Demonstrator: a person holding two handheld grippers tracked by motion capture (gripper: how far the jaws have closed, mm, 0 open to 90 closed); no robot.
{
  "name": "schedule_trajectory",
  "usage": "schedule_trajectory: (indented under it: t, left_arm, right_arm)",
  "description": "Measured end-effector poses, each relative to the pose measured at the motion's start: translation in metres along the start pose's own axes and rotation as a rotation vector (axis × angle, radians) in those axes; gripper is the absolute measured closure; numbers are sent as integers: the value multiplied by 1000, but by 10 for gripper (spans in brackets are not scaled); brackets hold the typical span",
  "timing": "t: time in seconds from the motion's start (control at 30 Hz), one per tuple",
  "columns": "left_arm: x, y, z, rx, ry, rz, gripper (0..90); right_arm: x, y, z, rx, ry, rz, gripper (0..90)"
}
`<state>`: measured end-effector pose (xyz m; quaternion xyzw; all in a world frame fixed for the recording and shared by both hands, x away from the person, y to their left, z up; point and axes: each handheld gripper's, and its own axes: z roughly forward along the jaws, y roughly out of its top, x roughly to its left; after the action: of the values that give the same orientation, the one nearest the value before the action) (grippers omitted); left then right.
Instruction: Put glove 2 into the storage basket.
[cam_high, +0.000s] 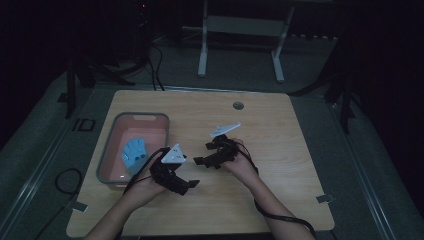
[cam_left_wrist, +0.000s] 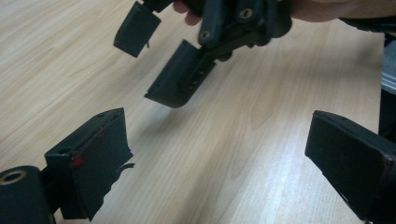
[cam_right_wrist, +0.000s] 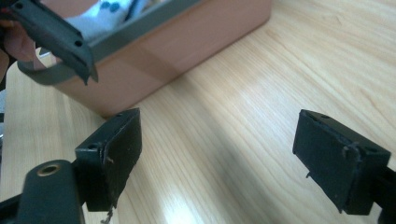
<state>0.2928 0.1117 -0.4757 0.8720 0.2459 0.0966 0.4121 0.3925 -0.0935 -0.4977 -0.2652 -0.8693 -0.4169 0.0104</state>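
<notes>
My left gripper (cam_high: 189, 184) hovers over the wooden table (cam_high: 280, 150) at the front centre, open, with nothing between its jaws (cam_left_wrist: 219, 158). Just beyond it my right gripper (cam_high: 202, 152) points left, also open and empty (cam_right_wrist: 226, 154). The two grippers sit close together, jaws towards each other. In the left gripper view the right gripper (cam_left_wrist: 187, 65) hangs just above the wood with its jaws apart. A pink bin with a grey rim (cam_high: 107, 150) stands at the left. A light blue and white cloth item (cam_high: 134, 152) lies inside it.
The bin's pink wall (cam_right_wrist: 163, 56) is close in front of the right gripper, with part of the left gripper (cam_right_wrist: 56, 37) beside its corner. A round cable hole (cam_high: 238, 105) sits near the table's far edge. A white desk frame (cam_high: 240, 30) stands beyond the table.
</notes>
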Motion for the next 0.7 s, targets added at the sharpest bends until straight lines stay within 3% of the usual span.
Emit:
schedule_trajectory:
  t: [0.37,0.7]
  left_arm:
    - [-21,-2,28,14,-72,38,65]
    - [-32,-6,48,31,-100,74,65]
  right_arm:
    - [-7,-28,-11,9,-15,4,144]
    - [-13,-53,-16,10,-25,0,144]
